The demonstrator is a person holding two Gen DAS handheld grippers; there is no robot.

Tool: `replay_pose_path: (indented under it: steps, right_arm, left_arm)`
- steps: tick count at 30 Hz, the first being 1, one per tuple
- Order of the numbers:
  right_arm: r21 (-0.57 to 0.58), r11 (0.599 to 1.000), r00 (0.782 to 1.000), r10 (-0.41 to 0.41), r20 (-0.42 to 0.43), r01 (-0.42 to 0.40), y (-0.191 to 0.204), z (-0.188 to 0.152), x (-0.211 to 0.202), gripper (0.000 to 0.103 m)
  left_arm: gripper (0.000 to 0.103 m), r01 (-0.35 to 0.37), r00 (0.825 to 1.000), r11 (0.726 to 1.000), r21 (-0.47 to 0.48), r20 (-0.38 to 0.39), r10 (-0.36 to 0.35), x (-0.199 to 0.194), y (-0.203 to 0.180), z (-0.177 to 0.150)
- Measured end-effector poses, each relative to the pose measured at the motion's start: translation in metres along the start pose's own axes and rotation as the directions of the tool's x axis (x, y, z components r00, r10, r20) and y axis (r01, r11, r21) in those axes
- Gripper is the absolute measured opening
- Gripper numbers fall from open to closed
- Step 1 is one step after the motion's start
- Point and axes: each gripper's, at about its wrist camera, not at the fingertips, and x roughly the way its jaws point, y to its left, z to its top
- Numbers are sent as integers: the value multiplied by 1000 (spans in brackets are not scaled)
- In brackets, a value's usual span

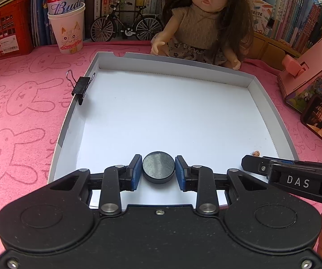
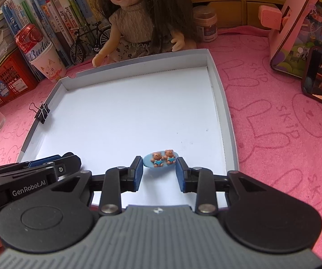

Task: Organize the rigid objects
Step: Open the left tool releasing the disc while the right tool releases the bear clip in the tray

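Gripping a black disc (image 1: 158, 167) near the white tray's (image 1: 107, 58) near edge, the left tool (image 1: 158, 171) pinches it. The right tool (image 2: 159, 171) brackets a bear clip (image 2: 161, 159) beside the near right corner, pads apparently clear.

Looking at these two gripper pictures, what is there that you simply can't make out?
- Right wrist view: the black disc, hidden behind the left gripper.
- Left wrist view: the bear clip, mostly covered by the right gripper.
- Both views: the box near edge, hidden under the grippers.
- Book titles: too small.
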Motion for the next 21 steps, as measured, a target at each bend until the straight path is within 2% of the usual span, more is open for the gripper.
replay_pose_path:
  steps: [3,4,6,8,14,21]
  right_arm:
    - [7,1000,1000,8,-1,-8,-1,1,-1,40]
    - [10,1000,1000,9,1,-9,-1,0,-2,51]
    - [17,1000,1000,14,13,-14,-2,0,-5,60]
    - [17,1000,1000,13,24,-14,-2,-1,-7,61]
    - [-4,1000,996,31,79,-31,-3,-4,-22,73]
    - [-55,998,986,34,162,-26,-3,-15,-43,84]
  left_arm:
    - [36,9,1000,1000,-6,-2,-9,-1,1,1]
    - [42,9,1000,1000,-9,-1,-9,-2,1,0]
    - [48,0,1000,1000,-6,9,0,-4,1,0]
    - [53,-12,1000,1000,4,22,12,-7,0,-1]
    - [70,-25,998,999,26,58,24,-21,0,-6]
    - [78,-35,995,998,43,100,31,-36,1,-20]
